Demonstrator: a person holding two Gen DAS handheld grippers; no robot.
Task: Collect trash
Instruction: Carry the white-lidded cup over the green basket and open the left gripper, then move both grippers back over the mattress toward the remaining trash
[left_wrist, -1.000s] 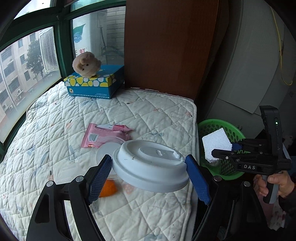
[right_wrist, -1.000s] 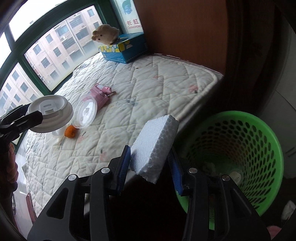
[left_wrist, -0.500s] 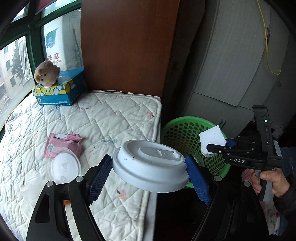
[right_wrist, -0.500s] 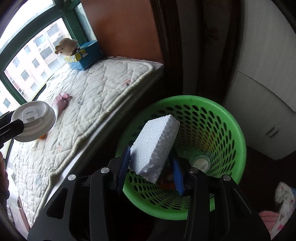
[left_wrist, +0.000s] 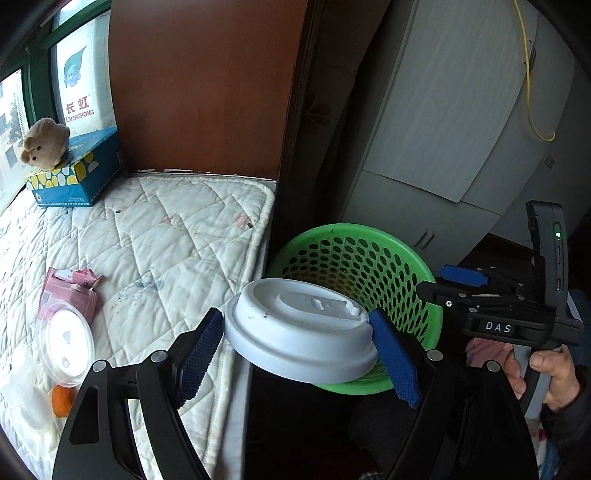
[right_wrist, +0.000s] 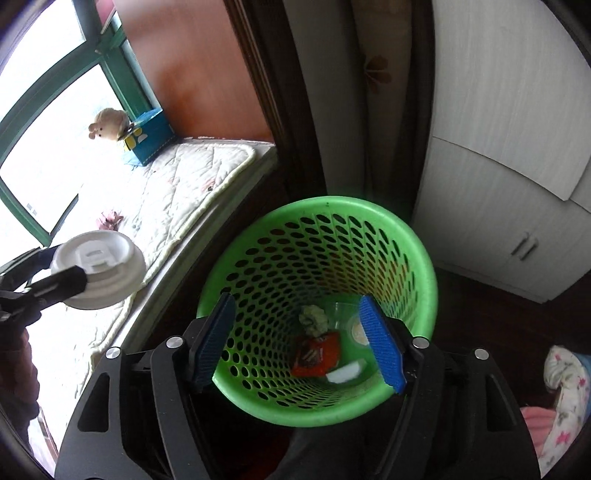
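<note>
Released within the last half second, the foam block (right_wrist: 345, 373) is now seen at the bottom of the green basket (right_wrist: 424, 266), at about 5 o'clock beside an orange wrapper (right_wrist: 316, 354). Right tongs (right_wrist: 301, 343) have just been opening; nothing is held between them above the basket. Left tongs (left_wrist: 297, 345) are clamped on the white cup lid (left_wrist: 299, 328), carried over from the mattress (left_wrist: 177, 229) to the basket's rim at 9 o'clock.

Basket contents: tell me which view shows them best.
The right wrist view: it looks straight down into the green basket, showing a red wrapper, a crumpled wad and a white piece. The left wrist view shows only the basket's rim and mesh wall, with the lid blocking the bottom.
</note>
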